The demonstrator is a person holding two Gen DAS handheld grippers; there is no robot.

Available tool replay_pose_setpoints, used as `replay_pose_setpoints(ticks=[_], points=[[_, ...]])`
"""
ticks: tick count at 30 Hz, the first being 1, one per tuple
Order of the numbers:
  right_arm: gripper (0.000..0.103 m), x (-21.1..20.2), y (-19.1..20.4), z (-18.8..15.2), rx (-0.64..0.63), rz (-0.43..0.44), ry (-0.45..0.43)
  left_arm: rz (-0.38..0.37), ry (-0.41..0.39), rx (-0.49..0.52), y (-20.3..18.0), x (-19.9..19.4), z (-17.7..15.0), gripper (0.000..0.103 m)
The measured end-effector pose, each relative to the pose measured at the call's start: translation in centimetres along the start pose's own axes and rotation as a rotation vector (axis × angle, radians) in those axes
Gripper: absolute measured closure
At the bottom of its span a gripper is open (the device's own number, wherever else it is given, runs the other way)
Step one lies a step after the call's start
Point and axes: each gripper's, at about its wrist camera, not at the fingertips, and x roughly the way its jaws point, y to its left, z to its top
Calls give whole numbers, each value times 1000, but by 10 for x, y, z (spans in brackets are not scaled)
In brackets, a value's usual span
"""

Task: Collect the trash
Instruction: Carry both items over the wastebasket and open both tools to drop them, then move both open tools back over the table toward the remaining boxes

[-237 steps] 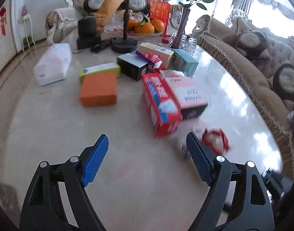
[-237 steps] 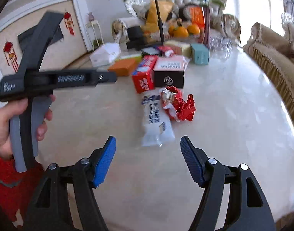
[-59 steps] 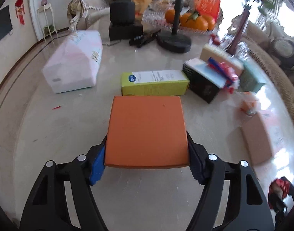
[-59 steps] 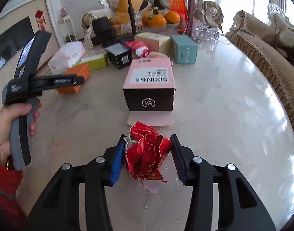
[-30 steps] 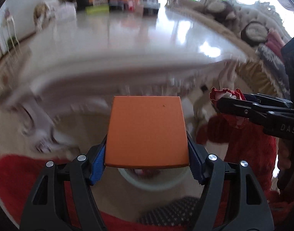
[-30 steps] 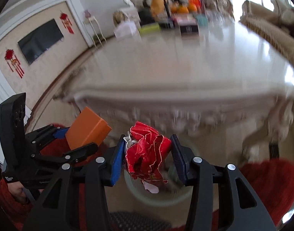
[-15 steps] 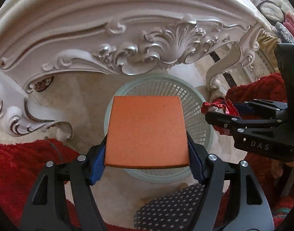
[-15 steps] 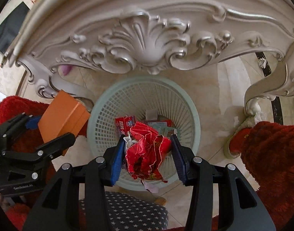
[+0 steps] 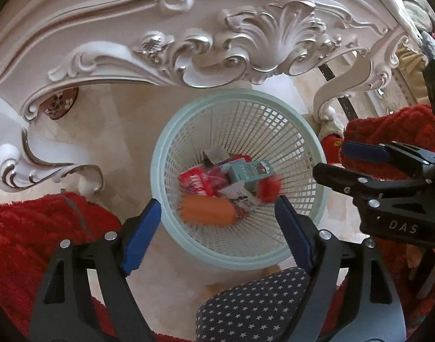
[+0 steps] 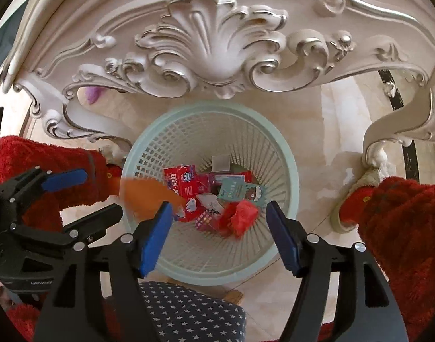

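1. Overhead, the carved white table apron (image 9: 246,37) spans the top of both wrist views, with a scrolled leg (image 10: 388,131) at either side.
2. Below it, the pale green mesh basket (image 9: 172,131) stands on the beige tiled floor; red fluffy sleeves (image 10: 402,228) flank it left and right.
3. A star-patterned dark cushion (image 10: 189,313) lies just beside the basket's near rim.
4. Left gripper (image 9: 217,228): jaws have just been opening and stand apart over the basket's near rim, pads touching nothing.
5. Right gripper (image 10: 217,230): jaws have likewise just been opening, pads clear of everything, over the basket's near side.
6. The orange box (image 9: 207,213) appears blurred inside the basket against the near-left wall.
7. The red crumpled wrapper (image 10: 243,216) appears blurred at the basket's near-right interior, beside a teal carton (image 10: 240,191) and a red printed box (image 10: 183,182) already on the bottom.
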Motion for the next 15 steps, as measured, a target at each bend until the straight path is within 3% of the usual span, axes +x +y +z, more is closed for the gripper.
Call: replay_pose_setpoints(ticks=[4,5,6,7,15], points=[[38,-1,-4,1,17,1,-3,-6,1,-7,2,2,-1,23],[38,-1,-5,1,19,-1,-4,-12,0,-7,3,1,-1,21],[38,-1,-5,1,20,-1,-4,-13,-3,-4,3,1,-1,12],[38,-1,-4,1,21,-1,-4,-13,-14,3,2,0,-1,11],[38,-9,-1,-1,11,-3,-28,-16,-107,14,1,-23,-1,11]])
